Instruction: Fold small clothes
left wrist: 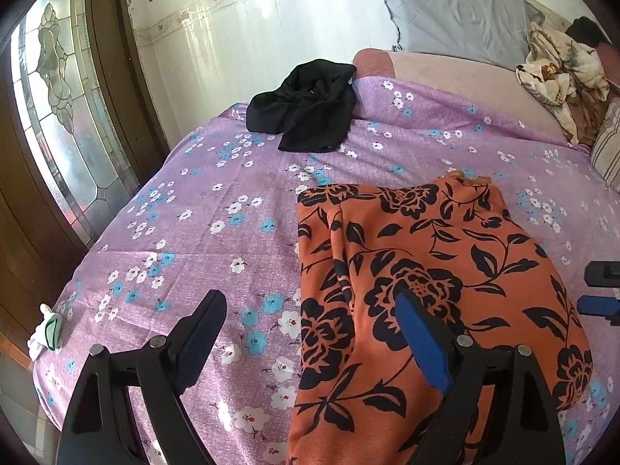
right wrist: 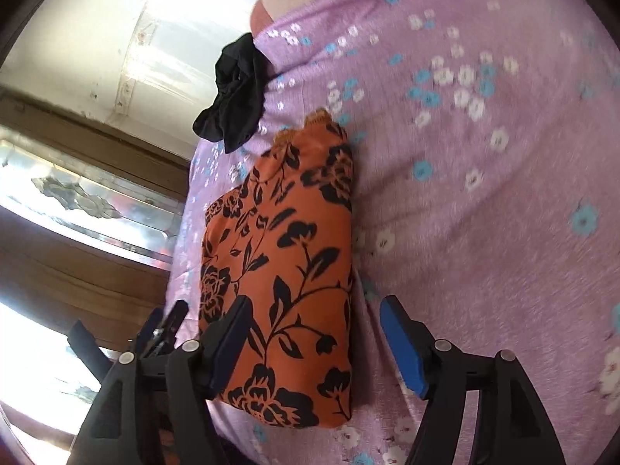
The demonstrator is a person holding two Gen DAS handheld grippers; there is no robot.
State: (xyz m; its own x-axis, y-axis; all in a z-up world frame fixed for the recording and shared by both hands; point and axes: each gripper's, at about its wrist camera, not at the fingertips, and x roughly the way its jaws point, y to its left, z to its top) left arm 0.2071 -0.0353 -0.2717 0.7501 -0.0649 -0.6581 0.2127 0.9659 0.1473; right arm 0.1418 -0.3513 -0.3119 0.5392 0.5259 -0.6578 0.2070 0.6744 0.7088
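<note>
The orange garment (left wrist: 426,271) with its black flower print lies folded into a long narrow bundle on the bed (left wrist: 217,209), on the purple flowered sheet, and I take it as my landmark. My left tool (left wrist: 310,317) is above its near left edge with the jaws spread wide and nothing between them: the blue-padded finger is over the orange cloth, the black finger over bare sheet to the left of it. From the right wrist camera I see my right tool (right wrist: 316,317) at the bundle's near end, also spread and gripping nothing; its dark finger lies over the orange cloth (right wrist: 283,255) and its blue finger over the sheet just beside the bundle, though I cannot tell whether either touches. Beyond the far end of the orange garment a crumpled black garment (left wrist: 306,108) sits near the bed's far edge, well apart from it. Far right of the orange garment, a rumpled floral blanket (left wrist: 558,66) lies heaped by a grey pillow (left wrist: 453,11).
</note>
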